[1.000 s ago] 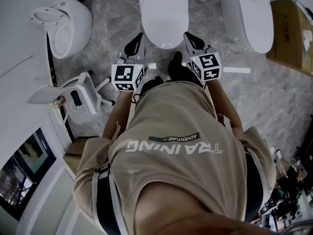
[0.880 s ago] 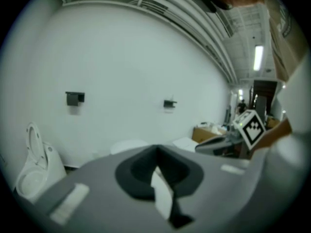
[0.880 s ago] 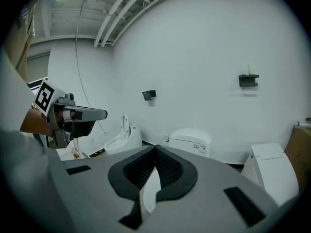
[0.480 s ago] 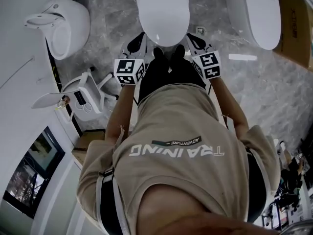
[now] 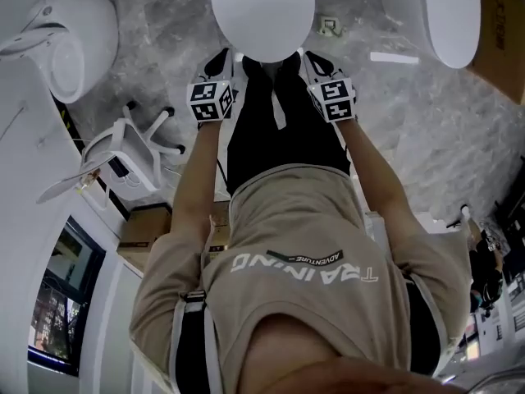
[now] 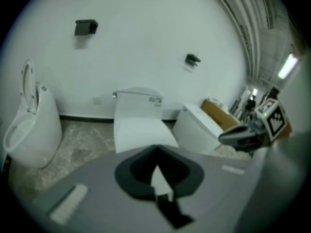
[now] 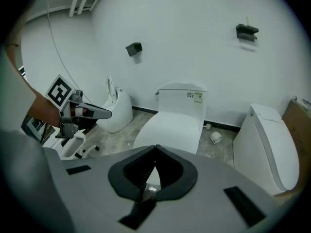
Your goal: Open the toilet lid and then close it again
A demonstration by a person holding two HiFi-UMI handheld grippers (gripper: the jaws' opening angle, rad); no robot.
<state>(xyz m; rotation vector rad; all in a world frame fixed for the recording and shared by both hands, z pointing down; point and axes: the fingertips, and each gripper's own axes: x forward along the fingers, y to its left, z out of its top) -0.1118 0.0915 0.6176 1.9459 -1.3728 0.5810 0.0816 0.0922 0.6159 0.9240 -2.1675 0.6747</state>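
The white toilet stands in front of me with its lid down flat on the bowl; the lid also shows in both gripper views, below the tank. My left gripper hangs just off the lid's front left edge and my right gripper just off its front right edge. Neither touches the lid. The left gripper's jaws meet at the tips with nothing between them. The right gripper's jaws stand the same way, empty.
A second white toilet stands to the right, with a cardboard box beyond it. A rounded toilet with a raised seat and a white folding stand are on the left. A paper roll lies on the marble floor.
Both grippers have dropped together towards the front of the toilet lid as the person bends forward. The toilet has slid up in the head view. The lid has stayed down.
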